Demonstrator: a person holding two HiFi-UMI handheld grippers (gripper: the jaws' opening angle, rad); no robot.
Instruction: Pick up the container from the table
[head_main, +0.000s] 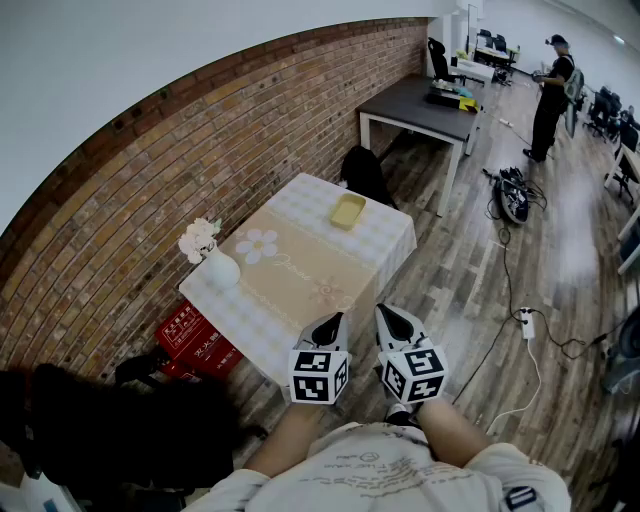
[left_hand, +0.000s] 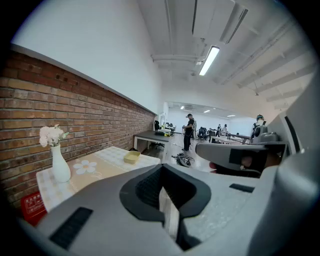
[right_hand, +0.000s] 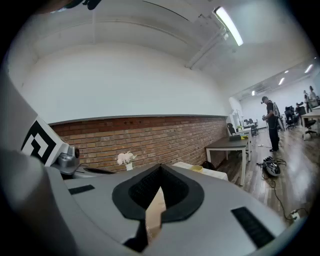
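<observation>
The container is a small, shallow yellow tray lying near the far end of a cloth-covered table. It shows small in the left gripper view and the right gripper view. Both grippers hang side by side over the floor at the table's near edge, well short of the container. My left gripper is shut with nothing in it. My right gripper is shut and empty too.
A white vase of pale flowers stands on the table's left side. Red boxes sit on the floor below it. A dark desk stands beyond the table. Cables trail over the wooden floor, and a person stands far off.
</observation>
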